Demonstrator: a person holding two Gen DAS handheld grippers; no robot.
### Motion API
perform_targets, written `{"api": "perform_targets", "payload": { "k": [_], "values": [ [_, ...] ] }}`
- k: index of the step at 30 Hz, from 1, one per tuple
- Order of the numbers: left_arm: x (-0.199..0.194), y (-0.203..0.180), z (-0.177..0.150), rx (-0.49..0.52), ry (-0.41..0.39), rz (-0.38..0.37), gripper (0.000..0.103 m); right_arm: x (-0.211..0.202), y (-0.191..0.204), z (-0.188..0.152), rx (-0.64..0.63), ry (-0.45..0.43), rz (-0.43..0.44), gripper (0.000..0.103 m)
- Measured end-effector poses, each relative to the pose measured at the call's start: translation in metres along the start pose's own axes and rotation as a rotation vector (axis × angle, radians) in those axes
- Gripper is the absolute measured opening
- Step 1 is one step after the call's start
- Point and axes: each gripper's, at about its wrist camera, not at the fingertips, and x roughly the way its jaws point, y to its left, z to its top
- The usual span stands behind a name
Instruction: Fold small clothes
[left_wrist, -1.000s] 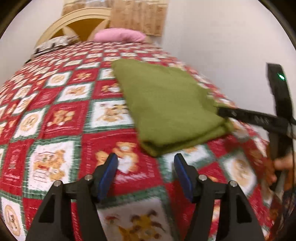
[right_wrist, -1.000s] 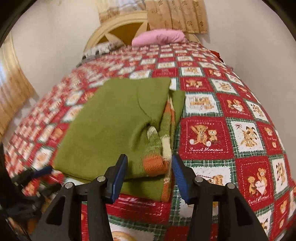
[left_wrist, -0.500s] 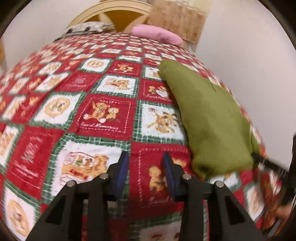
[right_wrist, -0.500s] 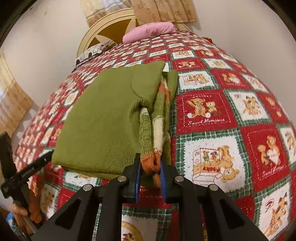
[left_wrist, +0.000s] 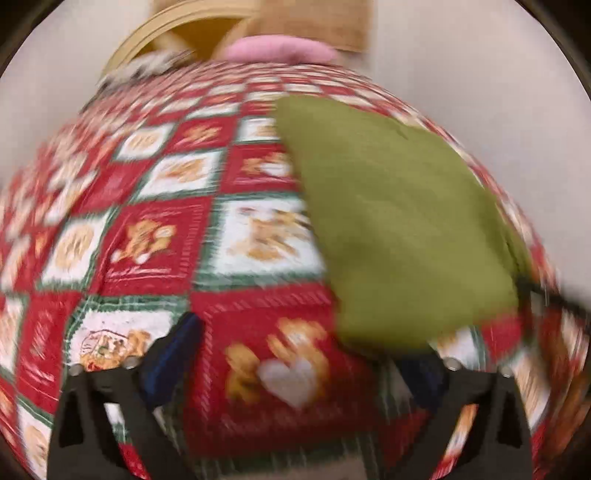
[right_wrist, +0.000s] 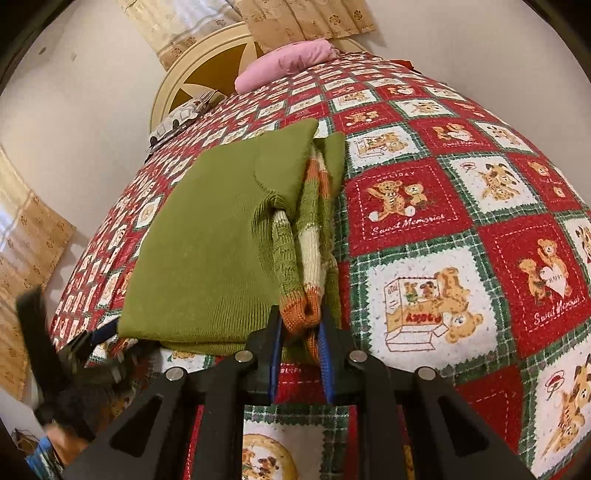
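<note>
A folded green sweater (right_wrist: 207, 258) lies on the red teddy-bear quilt (right_wrist: 424, 206). Its striped sleeve (right_wrist: 306, 254), in orange, cream and green, runs down the right side of the fold. My right gripper (right_wrist: 301, 332) is shut on the orange cuff at the sleeve's near end. In the blurred left wrist view the sweater (left_wrist: 399, 229) fills the right half. My left gripper (left_wrist: 299, 363) is opening wide over bare quilt, with the sweater's near corner just above its right finger and no cloth between the pads. A left finger (right_wrist: 101, 332) shows by the sweater's left corner.
A pink pillow (right_wrist: 288, 62) and a patterned pillow (right_wrist: 181, 118) lie at the cream headboard (right_wrist: 207, 74). Pale wall borders the bed on the right, and curtains hang behind and at the left. The quilt (left_wrist: 155, 236) stretches away to the left of the sweater.
My right gripper closed on the striped cuff and has kept its hold. My left gripper narrowed, then spread wide while swinging toward the sweater's near corner.
</note>
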Motion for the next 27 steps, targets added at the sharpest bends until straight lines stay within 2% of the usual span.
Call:
{"api": "perform_targets", "payload": {
  "k": [2,7,8,9,10,11,15,19,22,24,27],
  "values": [
    [0.000,0.004,0.005,-0.024,-0.009,-0.009,0.103,0.002,0.000,0.000,0.002,-0.002,0.006,0.018],
    [-0.015,0.002,-0.016,0.045,-0.045,0.100,0.098,0.003,-0.001,0.000,-0.003,0.003,-0.002,0.018],
    [-0.015,0.007,-0.020,0.036,-0.039,0.118,0.095,0.003,-0.001,0.000,-0.004,0.004,-0.002,0.018],
    [-0.015,0.016,-0.021,0.009,-0.028,0.156,0.084,0.003,-0.002,0.001,-0.004,0.004,-0.002,0.018],
    [-0.015,0.029,-0.023,-0.033,-0.023,0.164,0.084,0.004,-0.002,0.000,-0.003,0.002,-0.006,0.018],
    [-0.016,0.039,-0.022,-0.068,-0.022,0.135,0.082,0.003,-0.002,0.000,-0.001,0.002,-0.005,0.018],
    [-0.022,0.041,-0.019,-0.013,-0.033,0.085,0.081,0.002,-0.001,-0.002,-0.003,-0.005,-0.012,0.018],
    [-0.020,0.041,-0.003,-0.048,-0.021,-0.062,0.084,-0.003,0.002,-0.001,-0.018,0.001,-0.041,0.018],
    [-0.023,0.046,0.005,-0.051,-0.046,-0.078,0.086,-0.025,0.019,-0.010,-0.076,-0.078,-0.069,0.019],
    [-0.022,0.058,0.012,-0.070,-0.052,-0.089,0.094,-0.039,0.043,-0.024,-0.146,-0.100,0.032,0.022],
    [-0.013,0.072,0.026,-0.116,-0.028,-0.162,0.094,-0.024,0.082,-0.044,-0.216,-0.027,0.142,0.023]
  ]
}}
